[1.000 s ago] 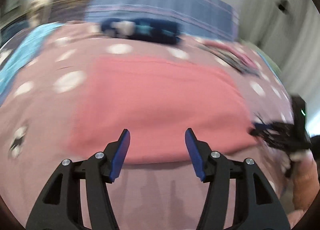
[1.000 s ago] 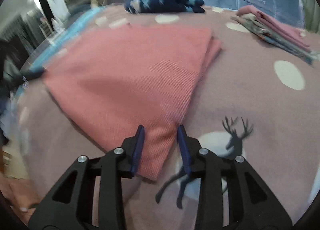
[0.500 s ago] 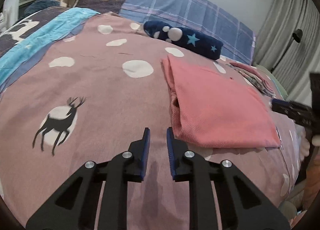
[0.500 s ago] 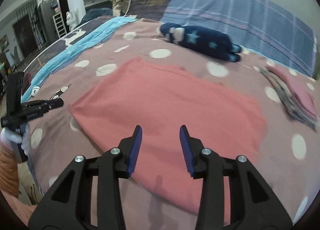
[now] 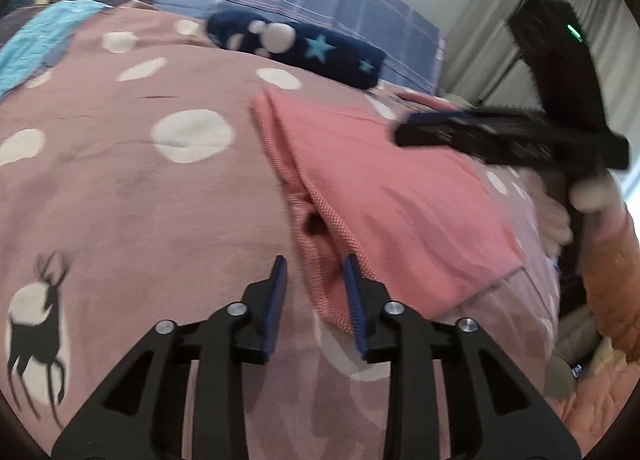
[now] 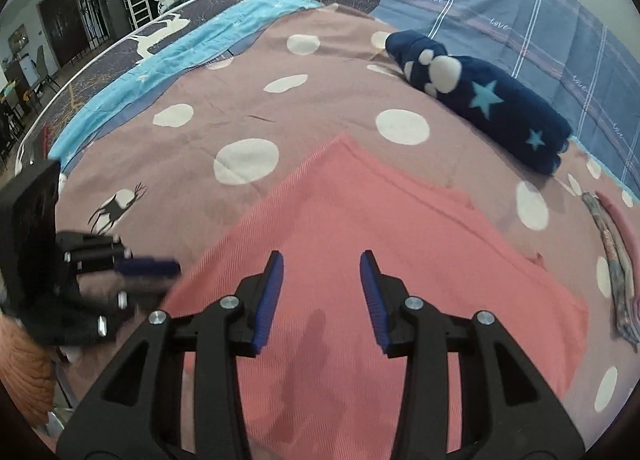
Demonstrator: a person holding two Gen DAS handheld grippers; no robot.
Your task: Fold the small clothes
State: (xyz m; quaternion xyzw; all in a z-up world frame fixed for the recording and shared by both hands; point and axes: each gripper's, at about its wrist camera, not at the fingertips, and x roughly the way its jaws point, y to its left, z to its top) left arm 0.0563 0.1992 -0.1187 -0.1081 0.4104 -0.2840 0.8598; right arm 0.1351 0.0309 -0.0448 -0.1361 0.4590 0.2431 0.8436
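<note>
A folded pink garment (image 5: pixel 400 196) lies on the mauve dotted bedspread (image 5: pixel 140 188). In the left wrist view my left gripper (image 5: pixel 314 284) is open, its jaws straddling the garment's near left corner where the layers gape. My right gripper appears there at the right, above the garment (image 5: pixel 500 136), blurred. In the right wrist view my right gripper (image 6: pixel 322 280) is open and empty, hovering over the pink garment (image 6: pixel 400 240). My left gripper shows at the far left of that view (image 6: pixel 148 266), at the garment's left edge.
A rolled navy star-print blanket (image 6: pixel 480 100) lies beyond the garment. A stack of folded clothes (image 6: pixel 616 260) sits at the right. A blue plaid pillow (image 6: pixel 520 8) is at the bed's head. A light-blue sheet (image 6: pixel 180 52) lies along the left.
My left gripper has opened a little and moved right onto the garment's near left corner. My right gripper has lifted slightly and come closer over the garment.
</note>
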